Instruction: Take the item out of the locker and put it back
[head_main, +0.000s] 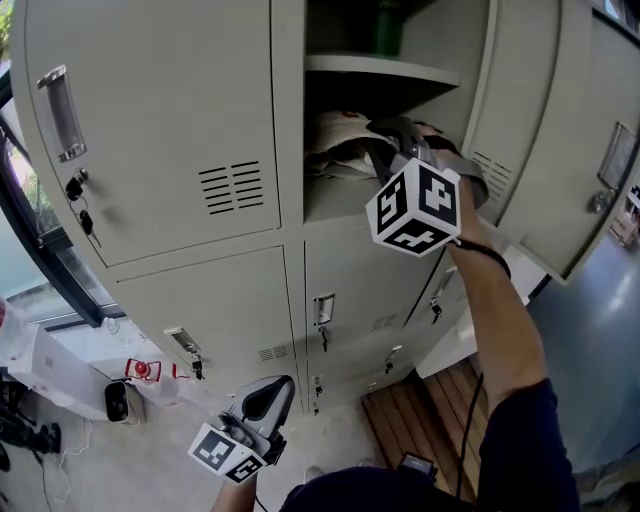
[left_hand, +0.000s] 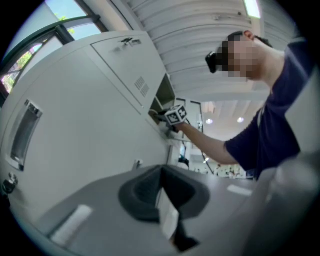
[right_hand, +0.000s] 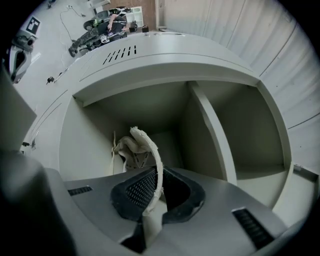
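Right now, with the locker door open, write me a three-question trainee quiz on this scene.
1. True or false: the left gripper holds the cream fabric item.
2. What is pinched between the jaws of the right gripper? A: a key. B: a cream strap. C: nothing.
3. Fill in: inside the locker, the item lies under a ____.
Key: 1 false, its jaws are shut on nothing. 2 B. 3 shelf.
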